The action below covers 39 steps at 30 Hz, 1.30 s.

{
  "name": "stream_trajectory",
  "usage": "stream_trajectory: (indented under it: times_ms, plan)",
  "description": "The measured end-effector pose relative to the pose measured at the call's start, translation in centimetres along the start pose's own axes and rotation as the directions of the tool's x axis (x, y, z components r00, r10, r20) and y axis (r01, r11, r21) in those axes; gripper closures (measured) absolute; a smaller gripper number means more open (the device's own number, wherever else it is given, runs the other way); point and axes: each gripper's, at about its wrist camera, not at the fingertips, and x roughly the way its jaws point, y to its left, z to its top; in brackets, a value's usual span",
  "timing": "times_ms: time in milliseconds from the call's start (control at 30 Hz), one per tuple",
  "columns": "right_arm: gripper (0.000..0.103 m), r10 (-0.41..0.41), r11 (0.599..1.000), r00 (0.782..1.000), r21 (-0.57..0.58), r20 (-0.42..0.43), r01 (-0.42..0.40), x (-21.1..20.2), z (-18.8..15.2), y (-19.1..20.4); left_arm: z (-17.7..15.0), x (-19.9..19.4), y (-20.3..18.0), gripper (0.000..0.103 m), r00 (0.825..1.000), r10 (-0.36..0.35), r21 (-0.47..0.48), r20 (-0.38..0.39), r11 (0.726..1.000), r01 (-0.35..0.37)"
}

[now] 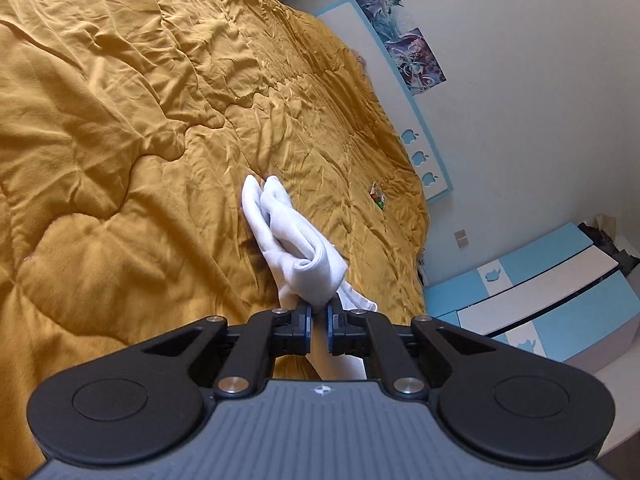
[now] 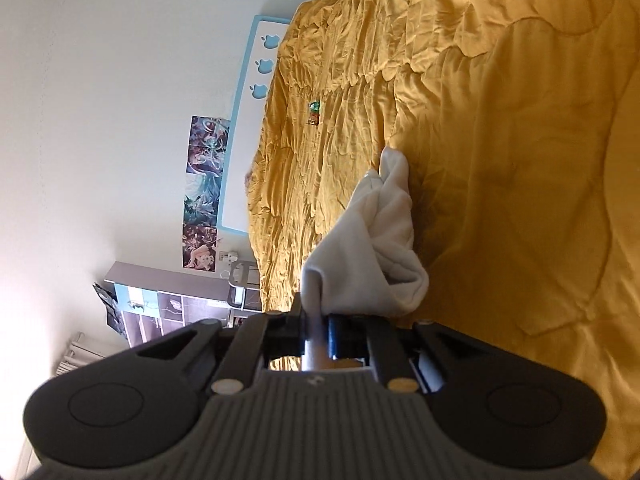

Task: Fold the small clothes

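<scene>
A white sock [image 1: 296, 240] lies bunched on the mustard-yellow quilt [image 1: 120, 140], its far end touching the quilt. My left gripper [image 1: 319, 312] is shut on the near end of the sock and holds it just above the quilt. In the right wrist view the same white sock [image 2: 376, 248] hangs in folds from my right gripper [image 2: 316, 316], which is shut on an edge of it. That view is rolled sideways, with the quilt [image 2: 500, 160] filling its right side. The other gripper is not seen in either view.
A small green and red wrapper [image 1: 377, 196] lies on the quilt beyond the sock; it also shows in the right wrist view [image 2: 314, 112]. A blue and white headboard [image 1: 424, 160] with apple cutouts, wall posters [image 1: 400, 20] and a blue drawer unit [image 1: 540, 292] border the bed.
</scene>
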Motion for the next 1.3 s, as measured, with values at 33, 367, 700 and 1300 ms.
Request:
stream_trajectory:
  times_ms: [33, 367, 700, 1300]
  plan:
    - [0.098, -0.006, 1.000, 1.000, -0.012, -0.010, 0.006, -1.2, -0.2, 0.6, -0.4, -0.8, -0.2, 0.096, 1.000, 0.006, 0.010, -0.011, 1.000, -0.006]
    - [0.096, -0.257, 0.959, 0.966, -0.116, 0.018, 0.258, -9.3, -2.5, -2.7, -5.6, -7.4, 6.7, 0.096, 0.970, 0.230, -0.034, -0.079, 0.972, -0.234]
    - [0.084, -0.445, 0.654, 0.873, -0.594, 0.199, 0.468, -8.6, -3.2, 1.7, 0.3, -11.6, 1.9, 0.088, 0.885, 0.423, 0.157, 0.196, 0.877, -0.454]
    - [0.052, -0.301, 0.353, 0.847, -0.774, 0.438, 0.526, -5.4, -3.5, 10.8, 2.8, -1.2, -7.9, 0.037, 0.939, 0.318, 0.377, 0.131, 0.860, -0.344]
